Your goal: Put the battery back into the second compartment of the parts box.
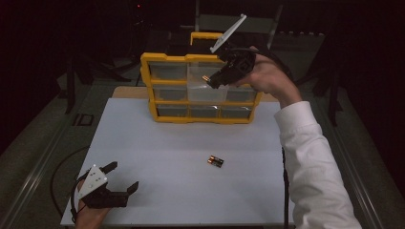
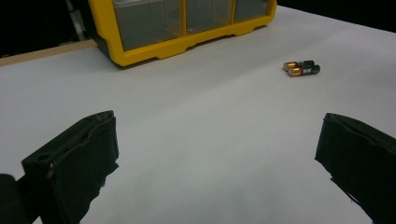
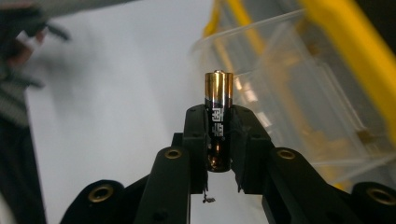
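Battery [image 3: 218, 126] number one sits clamped in right gripper [image 1: 213, 80] jaws near the probably open drawer [image 3: 299, 107], while two batteries [image 1: 215, 161] wait on counter [image 1: 167, 157]; left gripper [image 1: 122, 179] jaws gape empty.

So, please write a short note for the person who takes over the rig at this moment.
Right gripper: shut on one battery, held up in front of the yellow drawer box, beside an open clear drawer.
Left gripper: open, holding nothing, low over the near left of the table.
Two batteries lie side by side on the table.
Done: one battery picked up.
Left: probably drop it in the drawer, then bring the other two.
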A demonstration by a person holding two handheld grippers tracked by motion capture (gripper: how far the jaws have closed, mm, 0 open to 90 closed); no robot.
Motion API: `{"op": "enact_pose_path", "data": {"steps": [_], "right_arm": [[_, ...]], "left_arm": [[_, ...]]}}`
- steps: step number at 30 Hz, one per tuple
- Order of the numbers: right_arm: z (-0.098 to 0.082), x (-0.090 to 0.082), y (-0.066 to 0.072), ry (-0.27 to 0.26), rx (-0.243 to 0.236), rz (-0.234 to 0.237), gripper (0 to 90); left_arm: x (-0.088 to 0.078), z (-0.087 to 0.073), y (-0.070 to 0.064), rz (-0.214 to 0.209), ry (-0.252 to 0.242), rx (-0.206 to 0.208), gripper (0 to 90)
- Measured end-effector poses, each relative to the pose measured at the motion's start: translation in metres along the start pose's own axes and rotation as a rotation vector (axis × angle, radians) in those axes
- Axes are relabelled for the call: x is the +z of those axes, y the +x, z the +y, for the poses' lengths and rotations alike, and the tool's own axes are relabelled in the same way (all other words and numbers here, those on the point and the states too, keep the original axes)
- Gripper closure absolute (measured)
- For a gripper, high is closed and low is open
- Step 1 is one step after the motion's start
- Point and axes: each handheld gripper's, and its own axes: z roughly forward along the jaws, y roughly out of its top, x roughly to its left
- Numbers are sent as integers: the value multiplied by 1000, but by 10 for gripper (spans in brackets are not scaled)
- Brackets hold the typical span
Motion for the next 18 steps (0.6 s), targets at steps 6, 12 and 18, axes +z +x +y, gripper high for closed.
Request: {"op": "enact_pose_path", "data": {"steps": [6,12,18], "right_arm": [[2,1,-9,-9,90,-63,765],[0,7,-16,-21,139,-98,753],[-4,11,-22,-54,183,-110,267]], "left_arm": [[0,0,1,1,1,1,1],[0,0,0,1,-2,-1,1],[0,0,0,1,-3,0,1]]}}
